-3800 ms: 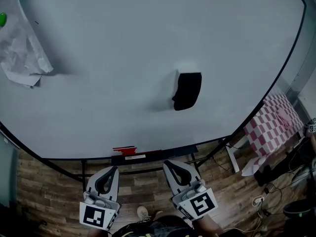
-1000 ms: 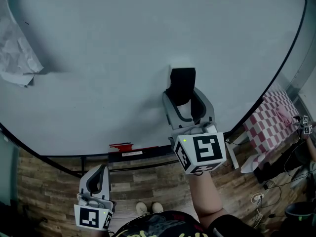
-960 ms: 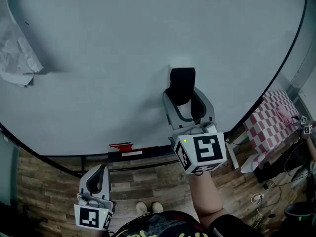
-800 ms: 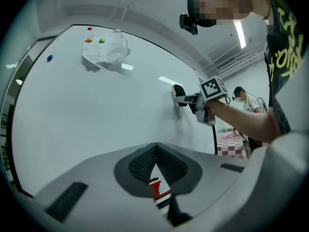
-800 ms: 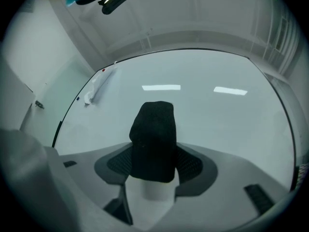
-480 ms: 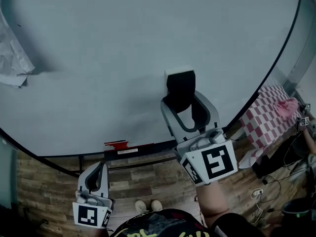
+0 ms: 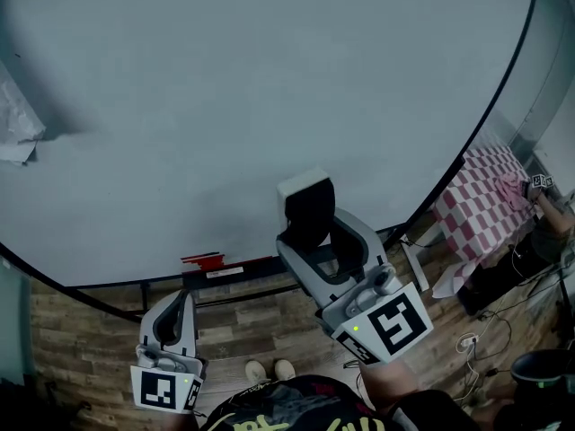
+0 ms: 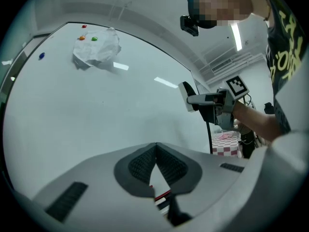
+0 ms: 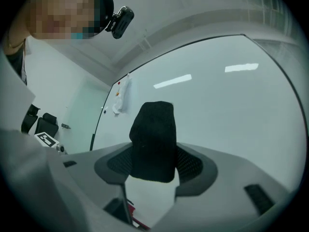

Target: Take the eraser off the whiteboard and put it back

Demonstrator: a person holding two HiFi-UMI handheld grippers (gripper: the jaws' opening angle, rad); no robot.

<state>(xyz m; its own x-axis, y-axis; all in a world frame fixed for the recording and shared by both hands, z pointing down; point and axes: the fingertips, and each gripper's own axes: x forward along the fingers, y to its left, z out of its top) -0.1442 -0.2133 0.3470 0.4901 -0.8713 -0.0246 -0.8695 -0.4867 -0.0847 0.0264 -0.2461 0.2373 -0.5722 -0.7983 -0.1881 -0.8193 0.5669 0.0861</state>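
Eraser (image 7: 308, 210) sits clamped in my right claw (image 7: 316, 233), at 6 o'clock, low against the whiteboard (image 7: 225, 88); my left claw (image 7: 173, 318) hangs at 7 o'clock. Left gripper view: my left claw (image 8: 155, 154) is clenched on nothing. Right gripper view: my right claw (image 9: 153, 167) pinches the black eraser (image 9: 153, 139).

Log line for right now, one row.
right gripper: shut on eraser | eraser: appears clear of whiteboard | left gripper: shut, empty, low

black eraser (image 9: 153, 140) between right gripper (image 9: 154, 166) jaws, whiteboard (image 9: 231, 100) behind
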